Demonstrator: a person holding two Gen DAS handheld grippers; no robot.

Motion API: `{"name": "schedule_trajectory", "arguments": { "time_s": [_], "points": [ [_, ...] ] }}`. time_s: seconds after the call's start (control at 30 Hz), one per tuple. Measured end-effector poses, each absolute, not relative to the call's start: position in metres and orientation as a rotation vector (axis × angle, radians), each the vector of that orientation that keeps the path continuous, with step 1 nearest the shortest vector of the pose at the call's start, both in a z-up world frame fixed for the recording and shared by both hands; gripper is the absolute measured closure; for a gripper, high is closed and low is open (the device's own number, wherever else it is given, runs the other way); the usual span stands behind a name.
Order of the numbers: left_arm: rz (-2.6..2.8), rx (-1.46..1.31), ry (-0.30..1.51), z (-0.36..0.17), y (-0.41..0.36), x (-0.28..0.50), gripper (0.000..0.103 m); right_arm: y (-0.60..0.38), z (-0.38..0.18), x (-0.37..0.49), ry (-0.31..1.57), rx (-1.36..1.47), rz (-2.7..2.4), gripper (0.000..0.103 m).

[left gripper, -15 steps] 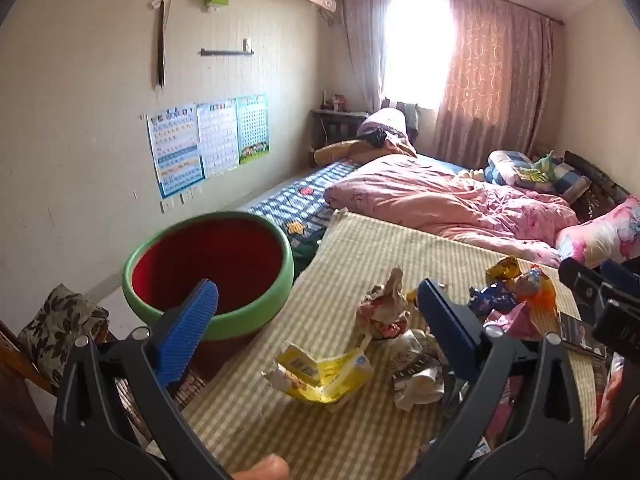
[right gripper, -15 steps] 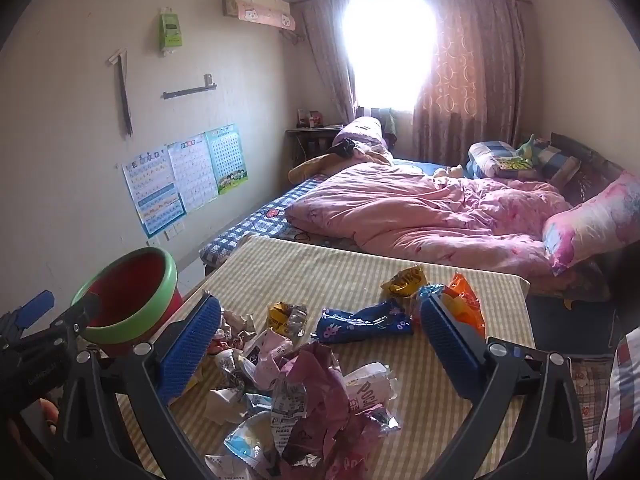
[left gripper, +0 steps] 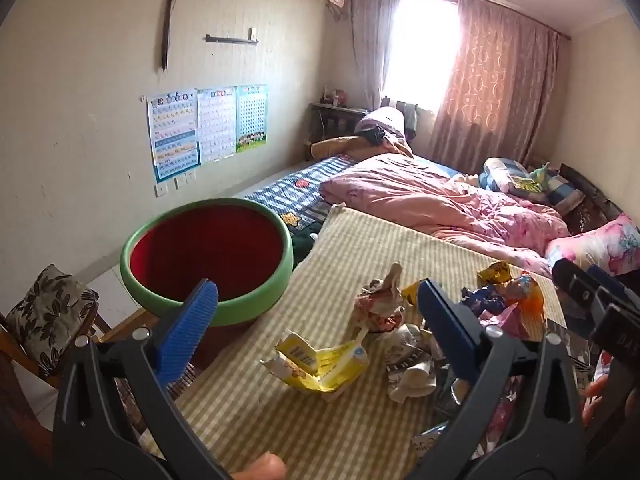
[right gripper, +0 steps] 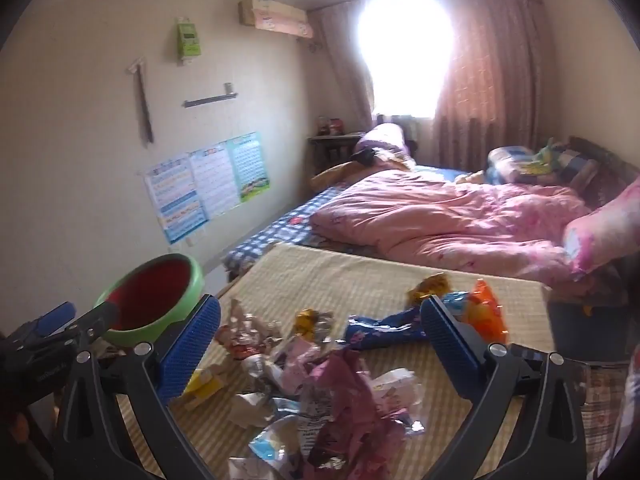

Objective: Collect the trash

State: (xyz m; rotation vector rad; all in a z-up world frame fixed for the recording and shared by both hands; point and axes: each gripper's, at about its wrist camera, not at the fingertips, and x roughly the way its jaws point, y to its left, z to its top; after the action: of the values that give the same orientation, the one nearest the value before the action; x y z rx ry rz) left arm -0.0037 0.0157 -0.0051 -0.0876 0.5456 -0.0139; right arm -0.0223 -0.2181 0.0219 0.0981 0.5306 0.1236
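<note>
Judged from how things lie, the collecting has hardly begun; the round red tub with the green rim point(left gripper: 208, 256) stands off the left edge of the bench point(left gripper: 400, 248), which is spread with a yellow-and-white checked cloth, and as much of the tub's red inside as shows holds no trash, though its floor is partly hidden behind the near rim. All the litter in sight lies on the cloth: a torn yellow paper carton with a barcode point(left gripper: 320, 364) sits nearest the left gripper point(left gripper: 316, 336), beyond it a crumpled reddish-white wrapper point(left gripper: 378, 300), then balled white paper point(left gripper: 412, 372), and further right a heap of foil packets in yellow, blue and orange point(left gripper: 508, 292). In the right wrist view the same pile spreads wider; a crumpled pink plastic bag point(right gripper: 348, 392) lies in front of the right gripper point(right gripper: 320, 344), with a long dark-blue snack wrapper point(right gripper: 384, 330) and an orange crisp packet point(right gripper: 482, 312) behind it, and silvery scraps in the foreground. Both grippers hang over the bench, tilted down at the pile; the jaws of each stand spread wide, with nothing pinched and no pad touching any piece. What is left, then, seems to be nearly everything: each piece has yet to be picked up and carried to the tub; the left gripper looks best placed for the yellow carton, the right for the pink bag; the thin, loose wrappers may slip or drag their neighbours along.
</note>
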Motion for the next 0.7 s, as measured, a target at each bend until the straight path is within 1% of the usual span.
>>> {"name": "schedule_trajectory", "arguments": {
  "time_s": [0.17, 0.4, 0.7],
  "points": [
    [-0.005, -0.077, 0.540, -0.003, 0.015, -0.003, 0.005, -0.220, 0.018, -0.029, 0.529, 0.161, 0.200, 0.007],
    [0.002, -0.055, 0.538, -0.004, 0.014, -0.002, 0.005, -0.220, 0.021, -0.029, 0.517, 0.087, 0.096, 0.007],
    [-0.002, -0.041, 0.553, -0.006, 0.012, 0.002, 0.005, -0.227, 0.020, -0.027, 0.524, 0.099, 0.054, 0.007]
  ]
}}
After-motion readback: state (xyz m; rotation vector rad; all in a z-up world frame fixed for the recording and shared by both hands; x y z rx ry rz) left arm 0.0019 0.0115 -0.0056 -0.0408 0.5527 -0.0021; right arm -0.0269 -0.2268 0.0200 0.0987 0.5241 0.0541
